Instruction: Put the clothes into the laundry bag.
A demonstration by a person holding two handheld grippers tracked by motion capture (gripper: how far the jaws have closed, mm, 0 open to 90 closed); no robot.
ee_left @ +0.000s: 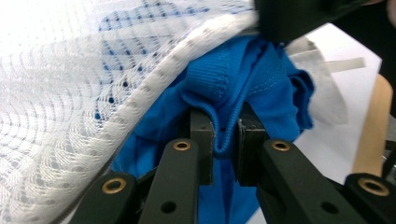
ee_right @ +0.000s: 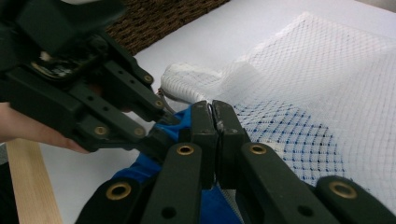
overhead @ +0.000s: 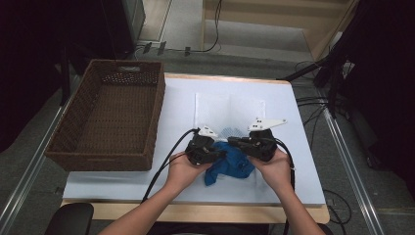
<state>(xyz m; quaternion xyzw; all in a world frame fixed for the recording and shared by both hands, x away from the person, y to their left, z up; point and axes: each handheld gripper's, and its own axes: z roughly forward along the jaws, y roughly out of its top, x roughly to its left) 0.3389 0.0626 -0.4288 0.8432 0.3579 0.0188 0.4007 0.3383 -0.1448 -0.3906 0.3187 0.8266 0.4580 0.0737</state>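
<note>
A blue knit garment [overhead: 230, 164] lies bunched on the table's front, partly under the rim of a white mesh bag [overhead: 230, 110]. In the left gripper view my left gripper [ee_left: 226, 128] is shut on a corded fold of the blue garment [ee_left: 261, 93], just beside the bag's thick white rim [ee_left: 154, 88]. My right gripper [ee_right: 215, 114] faces it from the right. Its jaws are pressed together at the mesh bag's [ee_right: 317, 84] edge, with blue cloth [ee_right: 140, 170] below. In the high view the left gripper [overhead: 222, 152] and the right gripper [overhead: 234, 142] almost meet over the garment.
A brown wicker basket [overhead: 156, 117] with nothing in it stands at the table's left. A white sheet [overhead: 288, 161] covers the table, with a wooden edge [overhead: 210, 213] at the front. Cables trail from both grippers toward the person.
</note>
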